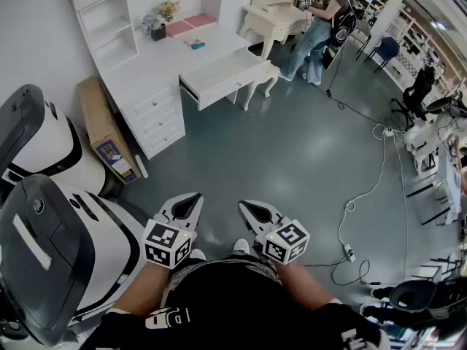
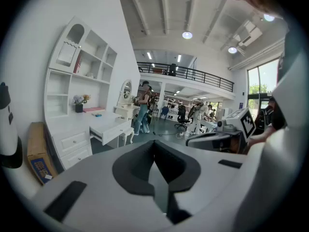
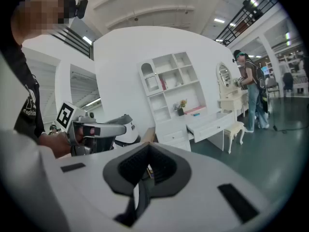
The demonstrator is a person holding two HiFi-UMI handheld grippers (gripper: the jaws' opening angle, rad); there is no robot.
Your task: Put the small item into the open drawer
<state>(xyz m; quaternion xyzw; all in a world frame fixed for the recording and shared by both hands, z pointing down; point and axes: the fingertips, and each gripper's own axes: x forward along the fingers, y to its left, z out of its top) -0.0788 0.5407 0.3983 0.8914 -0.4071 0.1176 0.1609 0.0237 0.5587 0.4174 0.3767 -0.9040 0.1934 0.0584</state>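
White furniture stands well apart from both grippers, across a stretch of grey floor (image 1: 292, 159). The small item (image 1: 195, 43), blue and flat, lies on the worktop (image 1: 157, 60) just behind the open drawer (image 1: 219, 75) and near a flower pot (image 1: 158, 30). The left gripper (image 1: 193, 199) and the right gripper (image 1: 244, 208) are held low in front of the person's body. Each has its jaws pressed together with nothing between them.

The approach looks like the first hazard. A loose cable (image 1: 365, 195) snakes over the floor to the right, and another person (image 1: 317, 31) is busy at the next table, so a careless walk could snag or bump. At the worktop, jaws that arrive closed would only push the item away, so they must part first. The item is low and flat and could slip from a shallow pinch. The drawer juts out in front of the worktop, and a dropped item could miss it and land on the floor.

The item seems to lie flat, its long side running roughly along the worktop's length. It is too small to tell one end from the other.
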